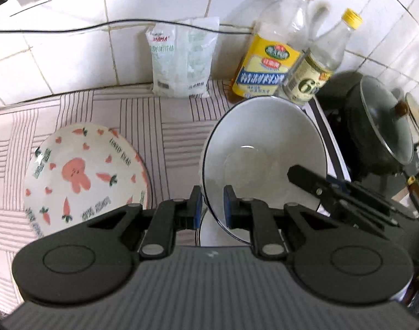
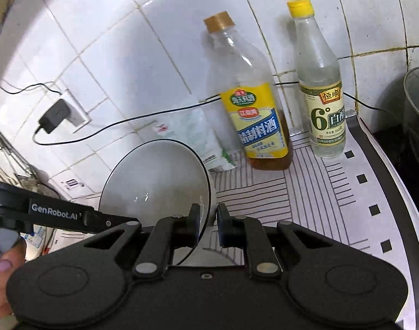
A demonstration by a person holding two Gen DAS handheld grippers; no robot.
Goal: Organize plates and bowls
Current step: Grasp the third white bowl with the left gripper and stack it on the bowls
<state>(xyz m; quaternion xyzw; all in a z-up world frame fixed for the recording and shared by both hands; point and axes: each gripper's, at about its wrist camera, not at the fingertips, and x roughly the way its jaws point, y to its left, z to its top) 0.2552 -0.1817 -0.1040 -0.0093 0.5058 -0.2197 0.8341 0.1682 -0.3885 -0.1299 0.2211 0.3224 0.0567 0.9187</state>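
A white bowl (image 1: pixel 261 148) with a dark rim is held tilted above the striped counter mat (image 1: pixel 171 126). My left gripper (image 1: pixel 212 206) is shut on its near-left rim. My right gripper (image 2: pixel 208 220) is shut on the bowl's (image 2: pixel 157 176) opposite rim; it shows in the left wrist view (image 1: pixel 330 192) reaching in from the right. A plate (image 1: pixel 85 176) with pink rabbit and carrot prints lies tilted on the mat, left of the bowl. Another white dish (image 1: pixel 212 231) shows partly below the bowl.
Two bottles (image 1: pixel 269 55) (image 1: pixel 319 66) and a salt bag (image 1: pixel 182 60) stand against the tiled wall. A dark pot with a glass lid (image 1: pixel 382 129) sits on the stove at right. A cable (image 1: pixel 72 27) runs along the wall.
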